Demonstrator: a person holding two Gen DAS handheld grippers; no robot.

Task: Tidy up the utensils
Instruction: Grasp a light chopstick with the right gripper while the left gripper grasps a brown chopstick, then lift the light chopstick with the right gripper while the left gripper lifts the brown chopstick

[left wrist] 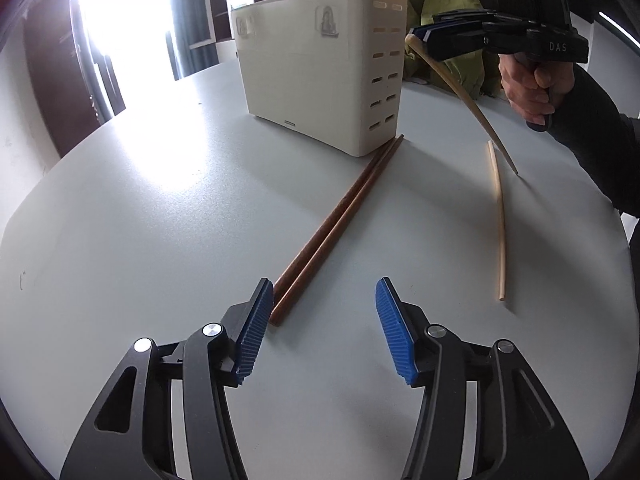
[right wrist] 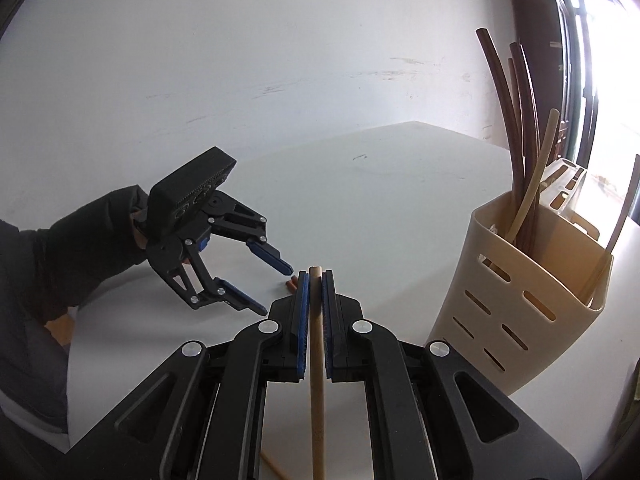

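A cream slotted utensil holder (left wrist: 320, 76) stands on the white table (left wrist: 140, 220) with several chopsticks in it (right wrist: 516, 152). A pair of dark brown chopsticks (left wrist: 336, 228) lies in front of it, the near ends by my open, empty left gripper (left wrist: 324, 304). A light wooden chopstick (left wrist: 498, 220) lies to the right. My right gripper (left wrist: 418, 34) is shut on another light chopstick (left wrist: 460, 96), tilted, its tip touching the table. In the right wrist view that chopstick (right wrist: 316, 344) sits between the pads, and the left gripper (right wrist: 276, 288) is open over the brown ends.
A green cloth (left wrist: 440, 24) lies behind the holder at the far right. A bright window and dark door frame are at the far left. A white wall rises behind the table in the right wrist view.
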